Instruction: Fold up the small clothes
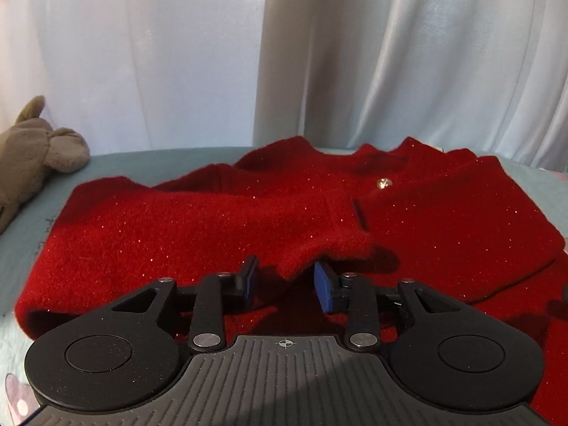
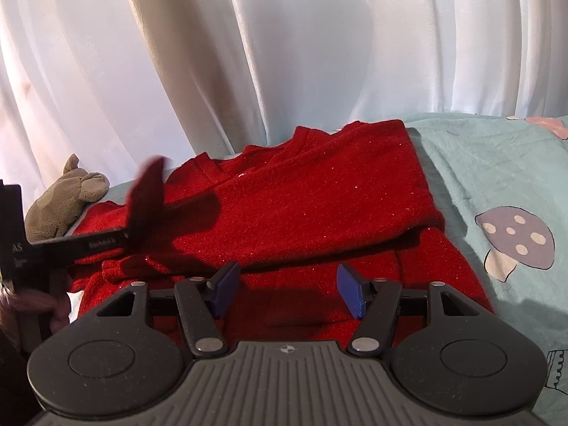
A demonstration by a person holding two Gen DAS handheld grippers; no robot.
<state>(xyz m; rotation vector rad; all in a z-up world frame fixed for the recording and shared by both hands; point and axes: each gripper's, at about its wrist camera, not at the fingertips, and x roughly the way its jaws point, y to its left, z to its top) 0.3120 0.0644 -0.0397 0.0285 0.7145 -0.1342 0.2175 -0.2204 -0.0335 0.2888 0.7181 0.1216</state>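
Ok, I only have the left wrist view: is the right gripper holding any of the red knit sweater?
Observer: No. The right gripper is open, its blue fingers apart above the near hem of the red knit sweater, with nothing pinched.
Operator: What's beyond the sweater's right edge?
Observer: Bare pale-green bedsheet with a grey mushroom print on it.
Operator: And where does my left gripper sit, seen from there?
Observer: The left gripper shows side-on and blurred at the picture's left, over the sweater's left part, in front of the grey plush toy.
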